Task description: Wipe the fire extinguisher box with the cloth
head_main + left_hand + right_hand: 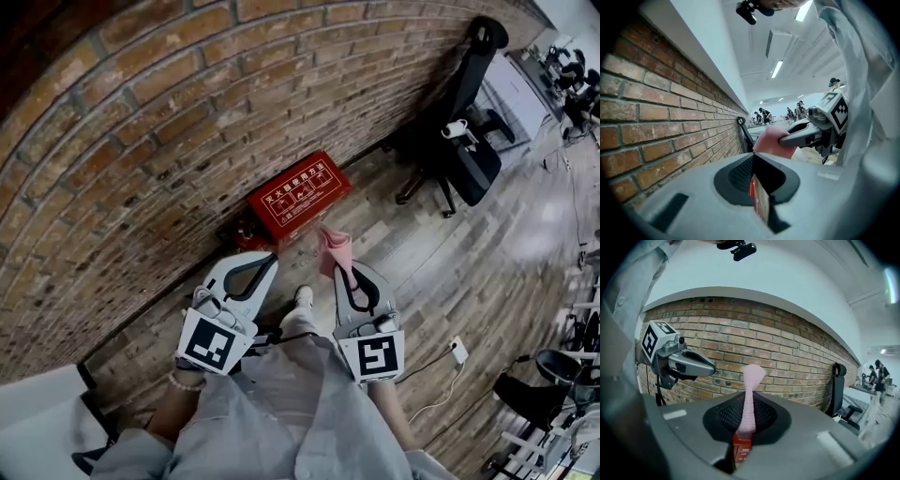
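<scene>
While right tongs (343, 269) pinch the bunched pink cloth (334, 246), left tongs (270, 256) sit closed.

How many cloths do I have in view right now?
1: the pink cloth, pinched in the right gripper, near the red fire extinguisher box. No other shows.

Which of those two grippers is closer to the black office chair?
Right. The right gripper, holding the pink cloth, is on the side toward the chair; the left gripper sits farther off, by the brick wall.
</scene>
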### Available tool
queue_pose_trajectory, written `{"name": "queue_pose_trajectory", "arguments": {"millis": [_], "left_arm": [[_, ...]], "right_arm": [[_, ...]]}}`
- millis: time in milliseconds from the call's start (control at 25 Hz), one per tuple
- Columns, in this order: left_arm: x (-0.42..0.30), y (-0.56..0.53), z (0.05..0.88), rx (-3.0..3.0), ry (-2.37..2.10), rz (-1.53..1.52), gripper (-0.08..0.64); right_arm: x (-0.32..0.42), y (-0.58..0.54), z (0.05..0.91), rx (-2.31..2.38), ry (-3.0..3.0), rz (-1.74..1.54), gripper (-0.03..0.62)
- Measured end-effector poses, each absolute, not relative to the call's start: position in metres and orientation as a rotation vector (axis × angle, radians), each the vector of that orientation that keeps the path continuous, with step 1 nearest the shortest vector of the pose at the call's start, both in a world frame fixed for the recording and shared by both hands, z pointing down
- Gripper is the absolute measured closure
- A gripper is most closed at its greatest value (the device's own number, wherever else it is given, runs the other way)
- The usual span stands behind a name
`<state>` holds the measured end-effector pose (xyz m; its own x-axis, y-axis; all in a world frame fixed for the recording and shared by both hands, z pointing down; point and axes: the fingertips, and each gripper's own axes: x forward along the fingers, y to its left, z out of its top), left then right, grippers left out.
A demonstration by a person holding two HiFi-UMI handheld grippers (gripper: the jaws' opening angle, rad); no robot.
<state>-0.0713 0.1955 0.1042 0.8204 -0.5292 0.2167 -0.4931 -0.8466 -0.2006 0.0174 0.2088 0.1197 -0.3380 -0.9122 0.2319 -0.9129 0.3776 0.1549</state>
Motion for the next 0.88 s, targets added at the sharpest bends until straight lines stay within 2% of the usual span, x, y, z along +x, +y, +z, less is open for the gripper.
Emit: {"name": "queue_pose_trajectory", "arguments": {"millis": [360, 880], "left_arm": [[-0.025, 0.136, 0.103, -2.862, 1.019, -0.401, 0.561], [-0.024, 0.076, 0.144, -2.837, 1.157, -0.514, 0.561]], "right_arm": [[0.07, 0.147, 0.135, 1.434, -2.454, 0.055, 0.564], [0.066, 0.08, 0.205, 1.24, -2.474, 0.173, 0.564]]}}
